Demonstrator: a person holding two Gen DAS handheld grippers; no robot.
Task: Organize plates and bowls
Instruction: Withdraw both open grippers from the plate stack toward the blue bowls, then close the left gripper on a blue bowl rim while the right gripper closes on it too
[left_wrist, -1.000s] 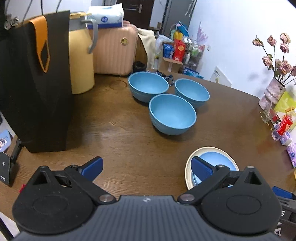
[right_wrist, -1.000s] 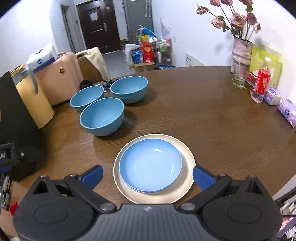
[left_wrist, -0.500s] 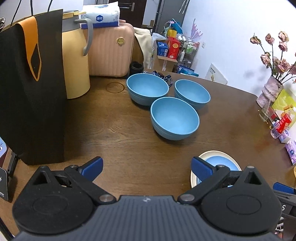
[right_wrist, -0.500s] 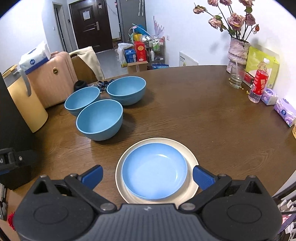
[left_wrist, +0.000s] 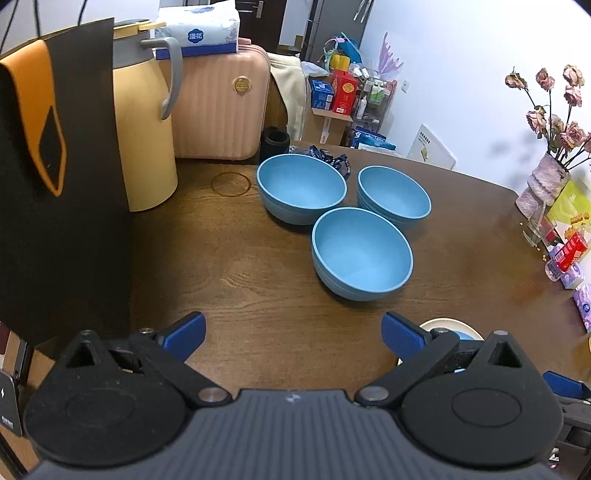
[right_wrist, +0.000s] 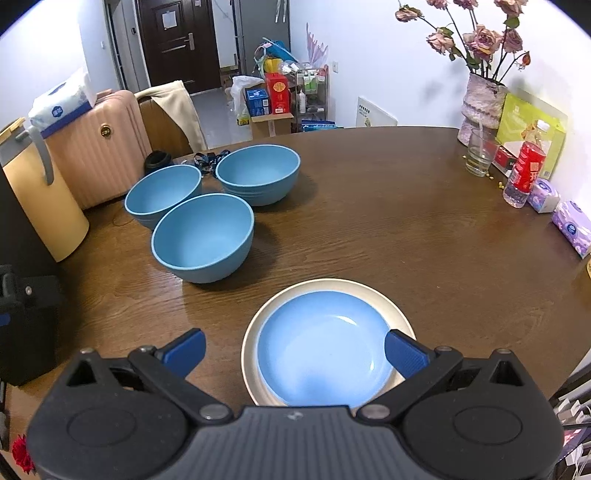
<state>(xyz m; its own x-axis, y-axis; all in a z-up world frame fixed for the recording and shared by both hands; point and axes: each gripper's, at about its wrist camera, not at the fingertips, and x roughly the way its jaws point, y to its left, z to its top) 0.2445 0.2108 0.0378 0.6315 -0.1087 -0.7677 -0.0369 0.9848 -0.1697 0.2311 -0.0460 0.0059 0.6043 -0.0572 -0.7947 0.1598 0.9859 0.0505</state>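
Three blue bowls stand close together on the brown table: a near bowl (left_wrist: 362, 253) (right_wrist: 203, 236), a far left bowl (left_wrist: 301, 186) (right_wrist: 162, 194) and a far right bowl (left_wrist: 393, 194) (right_wrist: 258, 171). A blue plate (right_wrist: 321, 354) lies on a cream plate (right_wrist: 399, 314); its edge shows behind my left gripper's right finger in the left wrist view (left_wrist: 443, 325). My left gripper (left_wrist: 293, 334) is open and empty, above bare table short of the near bowl. My right gripper (right_wrist: 293, 350) is open and empty, over the plates' left part.
A black paper bag (left_wrist: 62, 192) and a yellow jug (left_wrist: 142, 136) stand at the left. A pink suitcase (left_wrist: 218, 110) is behind the table. A flower vase (right_wrist: 480, 107), a glass (right_wrist: 478, 153), a bottle (right_wrist: 526, 171) and tissue packs (right_wrist: 570, 227) line the right edge.
Both grippers have shifted left: the bowls and plates have slid rightward in both views. Both stay open and empty. Nothing on the table moved.
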